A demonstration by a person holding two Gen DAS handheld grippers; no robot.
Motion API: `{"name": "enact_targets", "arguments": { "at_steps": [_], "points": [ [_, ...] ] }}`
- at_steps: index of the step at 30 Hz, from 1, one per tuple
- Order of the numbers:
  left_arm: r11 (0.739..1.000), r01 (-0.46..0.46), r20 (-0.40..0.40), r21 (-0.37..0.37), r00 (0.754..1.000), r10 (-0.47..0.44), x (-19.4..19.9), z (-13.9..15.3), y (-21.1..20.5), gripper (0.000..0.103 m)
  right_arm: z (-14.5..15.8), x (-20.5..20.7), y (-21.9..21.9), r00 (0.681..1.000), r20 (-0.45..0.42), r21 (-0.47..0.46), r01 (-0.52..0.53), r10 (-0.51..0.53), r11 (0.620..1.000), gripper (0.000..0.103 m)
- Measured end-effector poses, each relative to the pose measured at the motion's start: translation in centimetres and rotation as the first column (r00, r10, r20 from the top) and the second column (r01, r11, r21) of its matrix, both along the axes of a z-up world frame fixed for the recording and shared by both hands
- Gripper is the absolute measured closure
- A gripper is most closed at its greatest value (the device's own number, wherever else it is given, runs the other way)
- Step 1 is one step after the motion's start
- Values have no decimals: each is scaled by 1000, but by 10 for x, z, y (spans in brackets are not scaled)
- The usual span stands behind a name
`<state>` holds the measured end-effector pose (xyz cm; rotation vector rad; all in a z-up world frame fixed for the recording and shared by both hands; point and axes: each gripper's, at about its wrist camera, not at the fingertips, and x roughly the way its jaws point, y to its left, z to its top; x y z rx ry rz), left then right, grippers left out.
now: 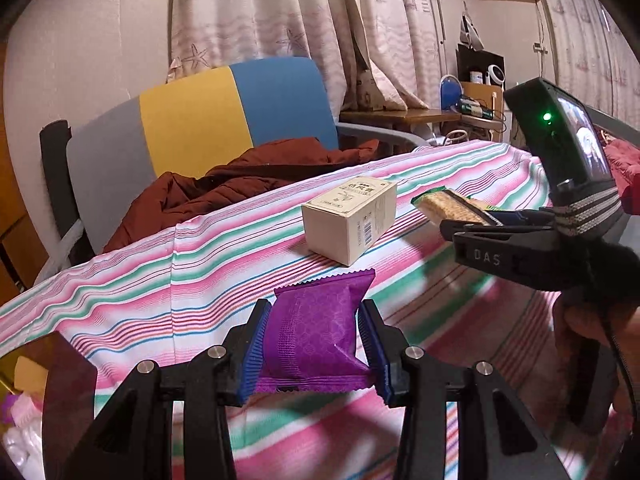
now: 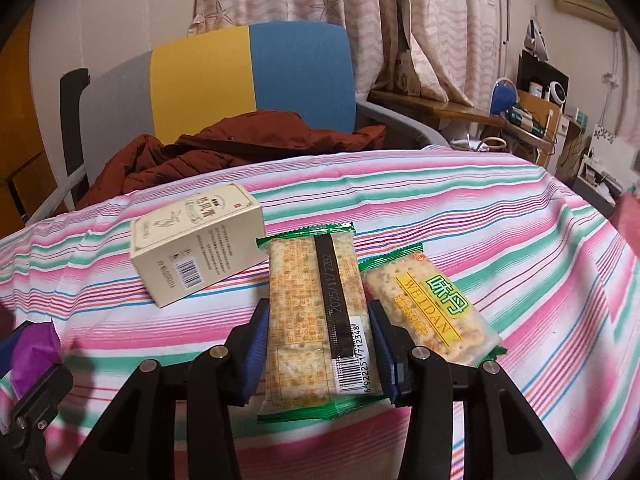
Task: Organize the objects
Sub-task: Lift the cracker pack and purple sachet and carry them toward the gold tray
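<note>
Left wrist view: the left tool [image 1: 316,344] pinches a purple packet [image 1: 320,332] by its two sides. The packet's long axis runs away from the camera, toward the cream box [image 1: 350,220] that stands beyond it on the striped table [image 1: 160,280].

Right wrist view: the right tool [image 2: 318,344] pinches a cracker packet [image 2: 316,320], barcode side up. Its long axis points away from the camera, and its far end is just right of the cream box. A second cracker packet [image 2: 430,308] lies right of the box, tilted. I judge the sorting as midway: two packets are lifted, no final place is visible.
</note>
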<state>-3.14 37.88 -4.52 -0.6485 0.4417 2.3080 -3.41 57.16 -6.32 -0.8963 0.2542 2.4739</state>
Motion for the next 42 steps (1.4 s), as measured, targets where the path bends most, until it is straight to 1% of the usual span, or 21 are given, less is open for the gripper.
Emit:
{"name": "enact_targets", "arguments": {
  "at_steps": [4,9,14,19,26,31,35,38,42],
  "points": [
    [1000,0,4,22,1000,0,7,2,-8,58,2,4,-9,1000,5,17,-9,9,1000,56],
    [998,-16,35,62,999,14,11,3,-23,58,5,17,-27,1000,-9,30,-25,25,999,56],
    [995,-23,45,97,999,19,21,4,-37,58,5,31,-40,999,-20,19,-33,34,999,56],
    [994,-13,50,108,999,7,31,3,-47,58,8,44,-54,998,-25,-1,-52,52,999,56],
    [991,-15,63,130,998,7,42,0,-62,58,9,63,-89,995,-19,-34,-102,102,994,56],
    [983,-45,107,179,994,26,48,1,-83,58,8,73,-105,993,-25,-85,-116,114,990,56],
    [983,-73,149,171,988,47,55,-5,-98,58,8,75,-123,989,-25,-111,-145,143,983,56],
    [974,-97,191,204,980,57,59,-3,-116,58,7,74,-139,984,-20,-125,-177,175,976,56],
    [965,-114,199,236,978,67,69,6,-139,58,7,74,-159,976,-22,-136,-216,215,967,56]
  ]
}}
